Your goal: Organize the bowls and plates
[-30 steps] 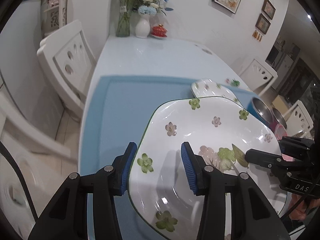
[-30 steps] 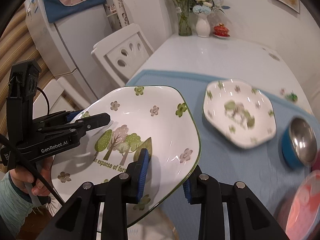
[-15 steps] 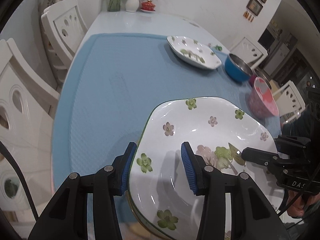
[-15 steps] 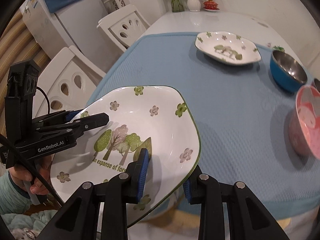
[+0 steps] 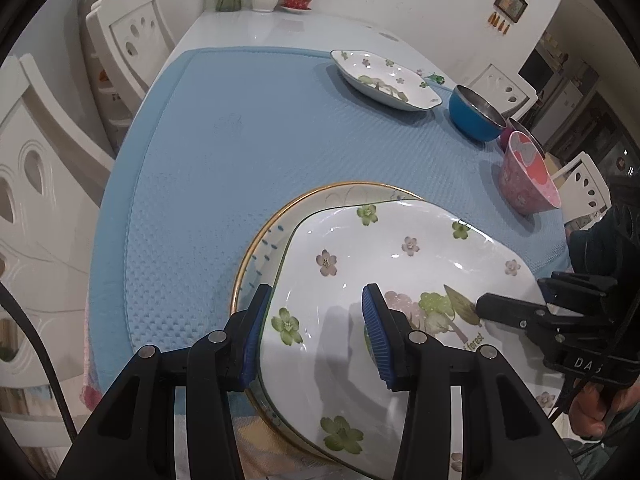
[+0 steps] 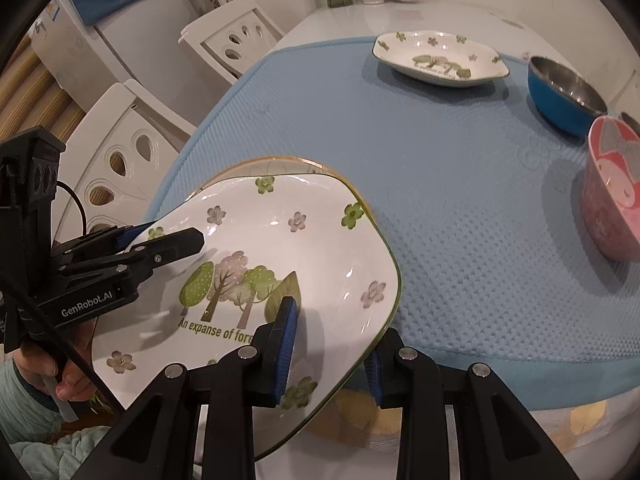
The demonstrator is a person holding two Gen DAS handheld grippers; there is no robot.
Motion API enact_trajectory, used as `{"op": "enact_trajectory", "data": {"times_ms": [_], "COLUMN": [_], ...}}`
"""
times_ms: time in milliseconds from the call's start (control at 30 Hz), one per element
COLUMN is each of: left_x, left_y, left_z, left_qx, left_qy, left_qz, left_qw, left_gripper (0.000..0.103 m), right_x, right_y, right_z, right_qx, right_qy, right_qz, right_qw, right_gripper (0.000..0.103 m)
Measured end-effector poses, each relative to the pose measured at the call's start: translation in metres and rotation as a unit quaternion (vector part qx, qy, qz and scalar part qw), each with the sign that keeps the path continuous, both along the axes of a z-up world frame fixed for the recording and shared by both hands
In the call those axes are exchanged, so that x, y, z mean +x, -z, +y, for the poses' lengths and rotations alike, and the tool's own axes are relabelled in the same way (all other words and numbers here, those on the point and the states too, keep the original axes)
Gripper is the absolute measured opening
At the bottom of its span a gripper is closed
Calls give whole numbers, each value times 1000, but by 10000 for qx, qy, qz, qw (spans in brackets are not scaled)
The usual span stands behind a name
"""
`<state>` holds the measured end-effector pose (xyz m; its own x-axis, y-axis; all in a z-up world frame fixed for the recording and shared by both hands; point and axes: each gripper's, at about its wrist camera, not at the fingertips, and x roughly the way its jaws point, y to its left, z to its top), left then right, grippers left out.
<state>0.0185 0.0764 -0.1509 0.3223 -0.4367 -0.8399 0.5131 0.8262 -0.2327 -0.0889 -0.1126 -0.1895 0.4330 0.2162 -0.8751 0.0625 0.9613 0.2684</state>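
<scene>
At the near edge of the tabletop (image 5: 224, 28), over the blue mat (image 5: 248, 128), a square flowered plate (image 5: 384, 264) is held from both sides: the left tool (image 5: 314, 320) pinches its left rim and the right tool (image 6: 332, 344) clamps its near right rim, each with one blue pad above and one below. Two grips likely keep the wide, shallow dish level. It sits just over, perhaps touching, a round gold-rimmed plate (image 5: 276, 224) whose edge peeks out beneath, so stacking looks like the step in hand.

Farther back on the mat, well apart from the stack, lie a second flowered plate (image 6: 440, 58), a blue steel-lined bowl (image 6: 564, 92) and a pink cartoon bowl (image 6: 612, 192), probably waiting to be sorted with their kind.

Printed on the held plate, under its tree picture, is "An expanse of fore…", the rest hidden by a pad. Seen from the right wrist, the left tool's body reads "GenRobot.AI"; the right tool's body shows "DAS"
</scene>
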Motion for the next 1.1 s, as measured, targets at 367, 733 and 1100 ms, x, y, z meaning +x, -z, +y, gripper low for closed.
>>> {"op": "enact_trajectory", "data": {"times_ms": [367,733,1100], "left_x": [6,15,24], "left_y": [1,-4,-5], "left_z": [8,8,15], "left_qx": [-48,-46,-325], "left_qy": [-192,-309,-276], "left_qz": [150,319,663], "left_qw": [9997,9990,9969], "left_gripper": [41,42,44], "right_x": [-2,-5,-2], "right_y": [11,12,14], "right_z": [4,8,7], "right_qx": [235,289,439], "right_qy": [62,164,245], "right_qz": [213,331,519], "right_qw": [9995,9989,9974], "right_gripper": [29,29,30]}}
